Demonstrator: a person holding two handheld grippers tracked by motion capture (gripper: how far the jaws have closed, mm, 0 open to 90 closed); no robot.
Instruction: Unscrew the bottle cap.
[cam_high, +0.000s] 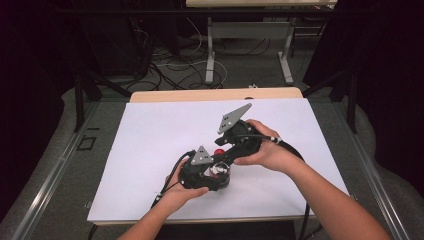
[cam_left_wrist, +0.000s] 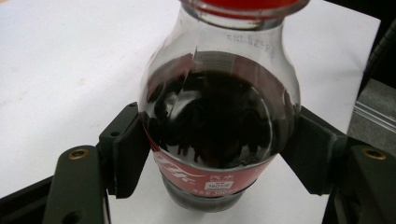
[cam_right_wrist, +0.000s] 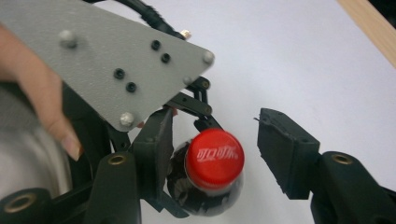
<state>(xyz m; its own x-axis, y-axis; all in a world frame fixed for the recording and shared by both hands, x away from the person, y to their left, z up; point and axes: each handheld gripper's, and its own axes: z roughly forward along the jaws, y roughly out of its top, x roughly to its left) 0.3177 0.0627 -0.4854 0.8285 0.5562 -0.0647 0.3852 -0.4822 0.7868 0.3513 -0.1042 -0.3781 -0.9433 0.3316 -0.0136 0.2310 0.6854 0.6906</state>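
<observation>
I am working on the cap of a small bottle (cam_left_wrist: 219, 121) of dark cola, and the bottle is my landmark for everything here. It stands on the white sheet (cam_high: 150, 135) that covers the table, close to my edge and about in the middle. My left gripper (cam_high: 214, 172) pinches the bottle around its belly, with 1 black pad on each side pressing on the red label, so the bottle stays upright. My right gripper (cam_right_wrist: 212, 140) hangs right above the bottle, looking down on the red cap (cam_right_wrist: 215, 158). Its jaws are spread apart: 1 jaw sits just beside the cap, I cannot tell if it touches, and the other jaw stands clear of it on the far side. So the cap is between the jaws but not squeezed. I think the step in hand is a turn of the cap, between 2 grabs. Next the right gripper should close on the cap and twist, while the left one holds tight so the bottle does not spin or tip. I count 1 bottle, 1 cap, 2 grippers and 1 white sheet.
</observation>
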